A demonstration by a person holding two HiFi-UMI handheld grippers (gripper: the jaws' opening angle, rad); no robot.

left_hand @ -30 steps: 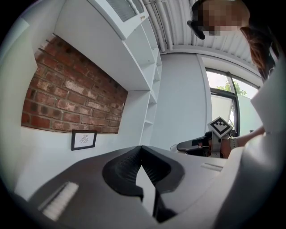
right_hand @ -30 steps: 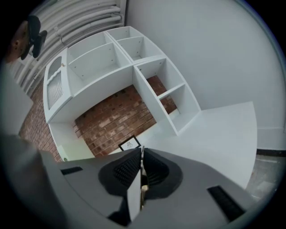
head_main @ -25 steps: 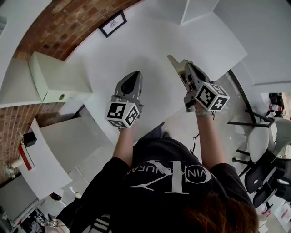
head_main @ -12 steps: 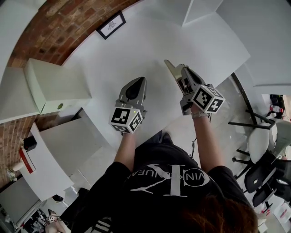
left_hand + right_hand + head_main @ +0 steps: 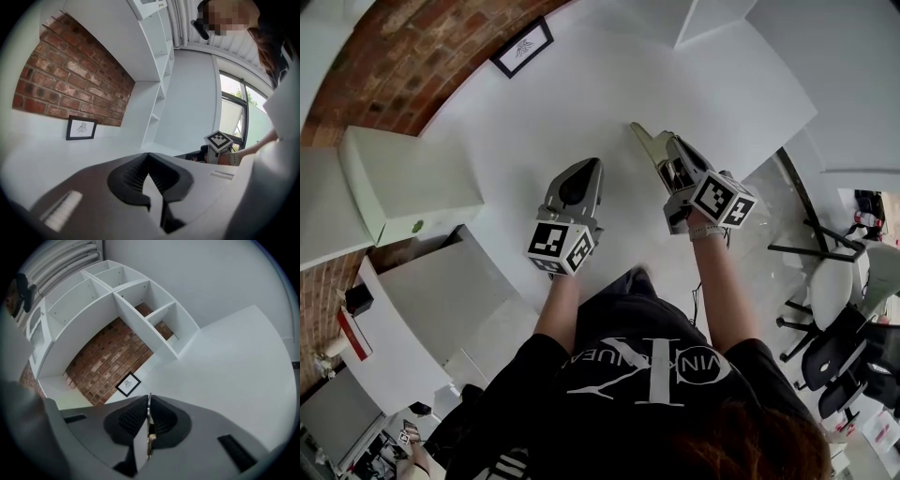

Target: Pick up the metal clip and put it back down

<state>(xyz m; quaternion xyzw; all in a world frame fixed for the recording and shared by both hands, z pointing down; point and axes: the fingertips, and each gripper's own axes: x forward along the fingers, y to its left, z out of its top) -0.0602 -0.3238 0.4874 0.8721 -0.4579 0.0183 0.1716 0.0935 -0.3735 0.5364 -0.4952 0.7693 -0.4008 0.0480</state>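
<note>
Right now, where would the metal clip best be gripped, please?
Across its flat faces: the metal clip is a thin plate, held edge-on in the right gripper. A second grip would probably suit its free tip, approached from the left.

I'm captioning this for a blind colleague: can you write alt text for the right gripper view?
The right gripper is shut on a thin metal clip, seen edge-on between its jaws. Beyond lie a white table, a small framed picture, a brick wall and white shelves.

On the white table point(image 5: 609, 89), one framed picture point(image 5: 522, 47); above the table, one metal clip point(image 5: 645, 142) and two grippers: left gripper point(image 5: 580, 174), right gripper point(image 5: 668, 157).
</note>
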